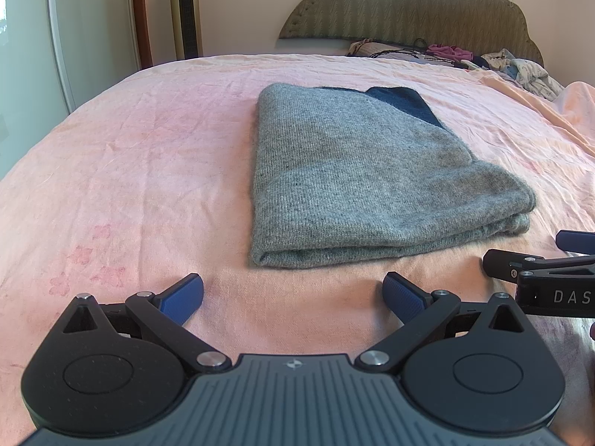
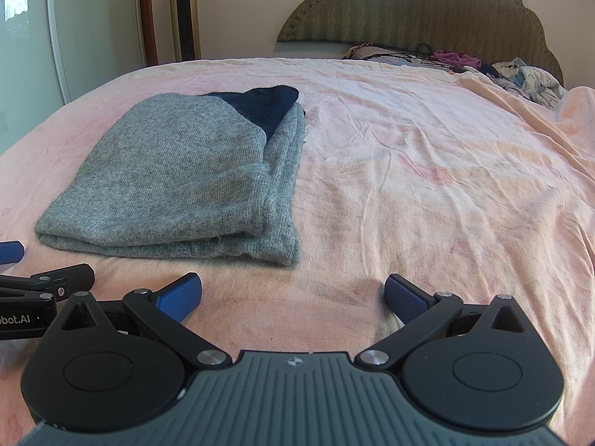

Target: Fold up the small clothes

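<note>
- While both grippers sit low over it, a bed [image 1: 122, 148] covered by a pink floral sheet fills most of each view, wrinkled toward 3 o'clock in the right wrist view.
- An upholstered, scallop-edged headboard [image 1: 409, 11] stands at 12 o'clock, against the far wall.
- At 11 o'clock a gold tower fan [image 1: 185, 9] stands upright beside a white wardrobe door [image 1: 89, 37].
- One grey knit sweater [image 1: 357, 186], folded into a thick rectangle, lies flat on the sheet. It sits at 12 to 1 o'clock ahead of the left gripper and at 10 to 11 o'clock in the right wrist view [image 2: 174, 178]. A dark blue panel shows at its far corner; the layered fold edges face the grippers.
- A pile of loose clothes [image 1: 520, 68] with a black cord lies near the headboard at 1 o'clock, well apart from the sweater.
- Left gripper [image 1: 293, 293]: jaws spread wide, blue pads empty, just above the sheet and near the sweater's near edge, not touching it.
- Right gripper [image 2: 293, 293]: jaws likewise spread wide, holding nothing, over bare sheet with the sweater's near corner at 11 o'clock.
- Each gripper shows at the edge of the other's view; they sit side by side, close together.
</note>
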